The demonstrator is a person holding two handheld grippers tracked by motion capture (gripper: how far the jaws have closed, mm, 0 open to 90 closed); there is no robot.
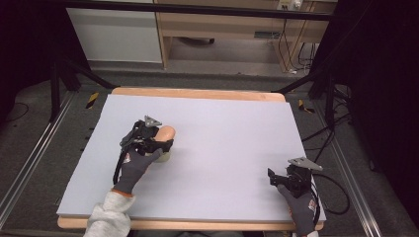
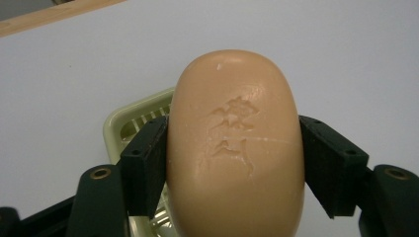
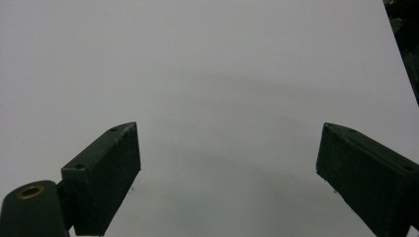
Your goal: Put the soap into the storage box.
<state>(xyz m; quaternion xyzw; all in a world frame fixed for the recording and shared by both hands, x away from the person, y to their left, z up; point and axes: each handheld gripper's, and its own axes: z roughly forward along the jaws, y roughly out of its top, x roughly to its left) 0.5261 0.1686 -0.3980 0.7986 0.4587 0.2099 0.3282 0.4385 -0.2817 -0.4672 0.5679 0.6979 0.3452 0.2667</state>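
Observation:
An oval peach-coloured bar of soap (image 2: pixel 234 148) with a stamped mark sits between the black jaws of my left gripper (image 2: pixel 232 163), which press on both its sides. Under and behind it lies a pale green slotted soap dish (image 2: pixel 129 123). From above, the left gripper (image 1: pixel 157 139) holds the soap (image 1: pixel 167 132) just over the dish (image 1: pixel 164 157) at the left middle of the white board (image 1: pixel 222 128). My right gripper (image 1: pixel 273 176) rests near the board's front right corner. In its own view the right gripper (image 3: pixel 227 173) stands wide open with bare board between its jaws.
The white board lies on a wooden table (image 1: pixel 197 93). Metal rails (image 1: pixel 29 163) run along both sides on the dark floor. Cables (image 1: pixel 336 197) trail by the right edge. A wooden cabinet (image 1: pixel 222 24) stands behind.

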